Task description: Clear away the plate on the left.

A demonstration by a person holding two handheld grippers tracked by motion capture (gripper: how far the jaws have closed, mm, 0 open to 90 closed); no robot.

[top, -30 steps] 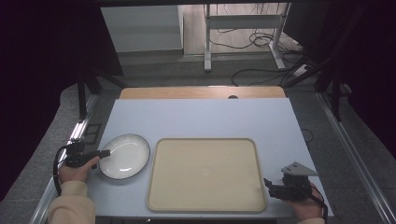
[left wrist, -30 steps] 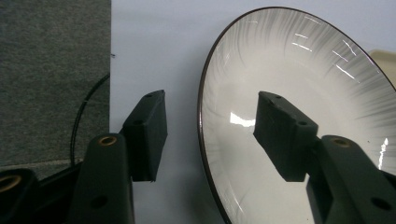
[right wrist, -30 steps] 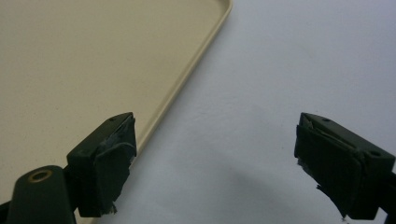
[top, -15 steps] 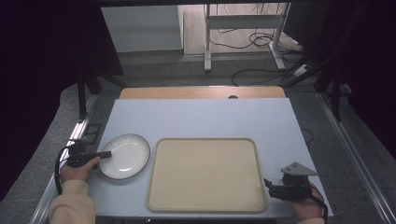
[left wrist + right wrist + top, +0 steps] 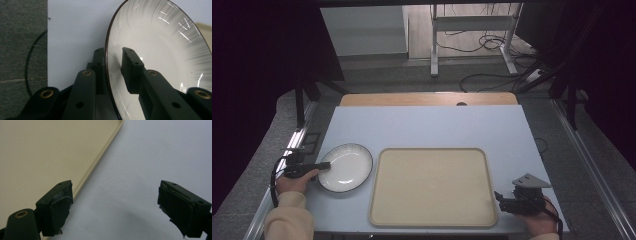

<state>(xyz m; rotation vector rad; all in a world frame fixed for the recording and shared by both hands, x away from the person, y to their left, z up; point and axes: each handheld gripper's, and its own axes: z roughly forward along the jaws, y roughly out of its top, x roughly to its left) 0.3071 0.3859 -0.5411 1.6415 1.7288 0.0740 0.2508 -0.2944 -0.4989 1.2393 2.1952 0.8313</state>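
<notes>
A white plate (image 5: pixel 345 167) with a dark rim lay on the pale blue table (image 5: pixel 427 127), just left of the empty beige tray (image 5: pixel 432 186). The left gripper (image 5: pixel 113 56) straddled the plate's near rim, one jaw outside and one inside, with gaps showing. The right gripper (image 5: pixel 115 207) was spread wide beside the tray's right edge
</notes>
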